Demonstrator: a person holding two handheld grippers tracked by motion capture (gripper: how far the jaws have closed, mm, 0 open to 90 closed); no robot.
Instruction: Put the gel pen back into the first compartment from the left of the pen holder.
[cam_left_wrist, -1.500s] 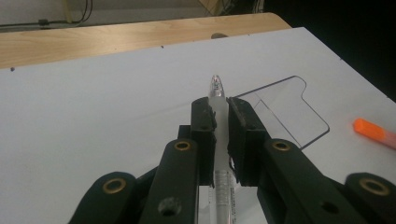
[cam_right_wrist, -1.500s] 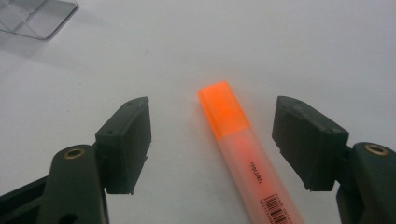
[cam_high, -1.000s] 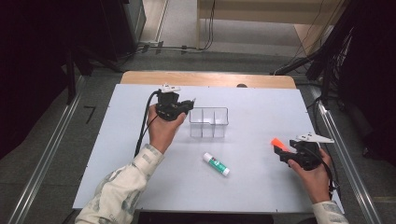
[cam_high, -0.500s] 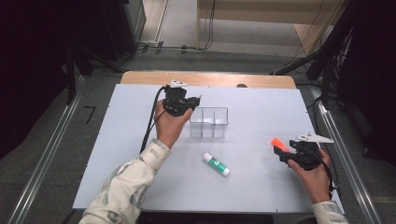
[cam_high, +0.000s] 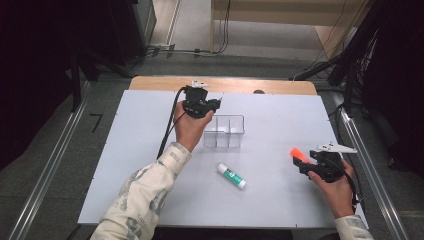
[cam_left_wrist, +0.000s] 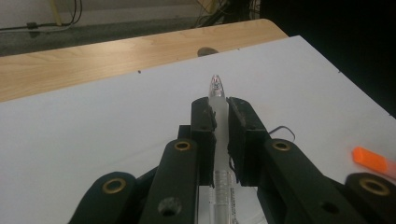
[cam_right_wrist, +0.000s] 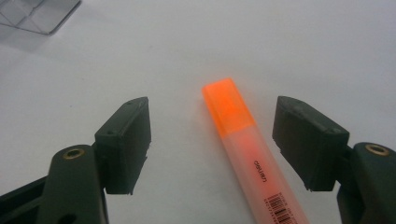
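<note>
Black pads of the left gripper (cam_left_wrist: 219, 119) are pinched on a clear pen (cam_left_wrist: 216, 93), its tip poking out past them, held above the far side of the white table (cam_high: 150, 195) just beside the clear divided organizer (cam_high: 225, 131). The step in hand looks like dropping the pen into one compartment, so it would do well to carry it squarely over the organizer, tip the pen down until it stands inside the walls, and only then let the pads part. The right gripper (cam_right_wrist: 212, 140) rests near the table's right side with its jaws spread, an orange highlighter (cam_right_wrist: 243, 140) lying between them untouched. A glue stick (cam_high: 231, 175) lies apart in the middle, out of either path. Open sheet surrounds the organizer on all sides; the wooden strip (cam_high: 280, 86) behind it marks the far edge, and the right hand (cam_high: 335, 187) sits close to the right-hand edge.
</note>
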